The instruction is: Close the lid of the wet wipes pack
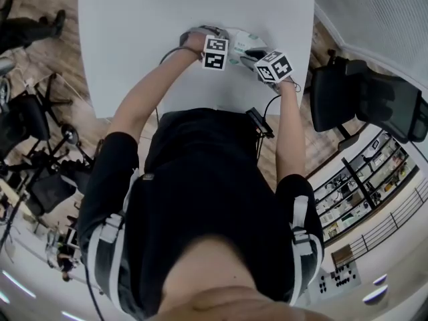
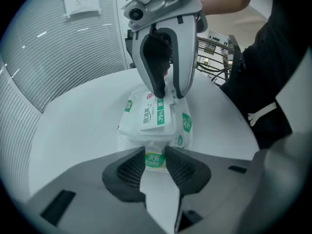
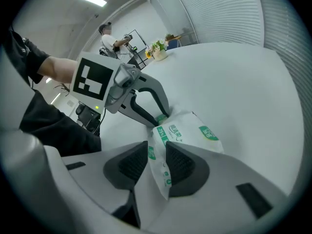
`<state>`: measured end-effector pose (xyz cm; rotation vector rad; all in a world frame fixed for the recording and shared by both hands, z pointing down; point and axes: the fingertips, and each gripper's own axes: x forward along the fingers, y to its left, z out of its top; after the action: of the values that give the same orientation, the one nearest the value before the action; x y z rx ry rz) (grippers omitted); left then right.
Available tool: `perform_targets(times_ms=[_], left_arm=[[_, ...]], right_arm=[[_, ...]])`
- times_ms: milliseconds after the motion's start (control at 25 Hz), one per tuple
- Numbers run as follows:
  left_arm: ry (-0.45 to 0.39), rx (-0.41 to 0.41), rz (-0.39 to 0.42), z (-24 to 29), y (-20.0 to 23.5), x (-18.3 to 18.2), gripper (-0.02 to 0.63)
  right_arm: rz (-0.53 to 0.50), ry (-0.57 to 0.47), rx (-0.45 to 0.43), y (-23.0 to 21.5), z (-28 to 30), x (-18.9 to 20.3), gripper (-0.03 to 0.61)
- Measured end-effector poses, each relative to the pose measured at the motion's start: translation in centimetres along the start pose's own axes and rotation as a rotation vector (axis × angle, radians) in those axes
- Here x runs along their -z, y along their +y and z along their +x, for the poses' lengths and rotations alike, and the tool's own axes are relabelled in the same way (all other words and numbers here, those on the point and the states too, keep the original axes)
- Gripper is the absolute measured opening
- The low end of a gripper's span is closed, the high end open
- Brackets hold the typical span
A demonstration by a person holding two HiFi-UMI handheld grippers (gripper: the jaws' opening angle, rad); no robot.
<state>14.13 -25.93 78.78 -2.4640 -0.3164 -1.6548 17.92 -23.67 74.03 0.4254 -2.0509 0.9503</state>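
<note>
A white wet wipes pack [image 1: 239,44] with green labels is held between both grippers over the white table [image 1: 134,32]. In the left gripper view my left gripper [image 2: 155,161] is shut on the pack's [image 2: 146,116] near end, pads against the green label. The lid flap [image 2: 157,115] with its green stripe lies down on the pack's top; I cannot tell whether it is sealed. My right gripper [image 2: 165,94] grips the far end from above. In the right gripper view my right gripper [image 3: 157,162] pinches the pack's [image 3: 190,133] edge, and the left gripper [image 3: 163,118] holds the opposite end.
A black office chair [image 1: 361,99] stands right of the table, more chairs and gear [image 1: 27,126] at the left. Shelving [image 1: 361,186] lies lower right. A small plant [image 3: 158,50] sits at the table's far end, with a person [image 3: 107,38] beyond it.
</note>
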Motion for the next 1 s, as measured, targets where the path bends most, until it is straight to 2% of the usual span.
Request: perform_targets(times_ms=[240,360,480,600,760,1000], left_arm=[[-0.001,0.002,-0.004,-0.1,-0.1,0.1,0.132],[-0.005,0.003,-0.007,-0.1,0.0,0.1,0.132],[-0.005,0.005,-0.007,-0.1,0.1,0.1,0.132],[-0.004,0.006,-0.008,-0.3,0.0,0.1,0.132],[-0.007,0.005,-0.007,-0.3,0.0,0.1,0.132],[-0.008,0.006,-0.010,-0.3,0.2,0.0,0.132]], right_arm=[[0.030,0.055,0.141,-1.0,1.3,1.2,0.092],[-0.030,0.098,0.237,-1.3,1.7,0.9,0.084],[-0.090,0.158,0.315,-1.2,2.0,1.2,0.103],[-0.140,0.198,0.388,-1.2,2.3,1.2,0.077],[-0.172,0.221,0.435,-1.3,2.7,1.3,0.077],[-0.166,0.213,0.439,-1.4,2.6,1.2,0.078]])
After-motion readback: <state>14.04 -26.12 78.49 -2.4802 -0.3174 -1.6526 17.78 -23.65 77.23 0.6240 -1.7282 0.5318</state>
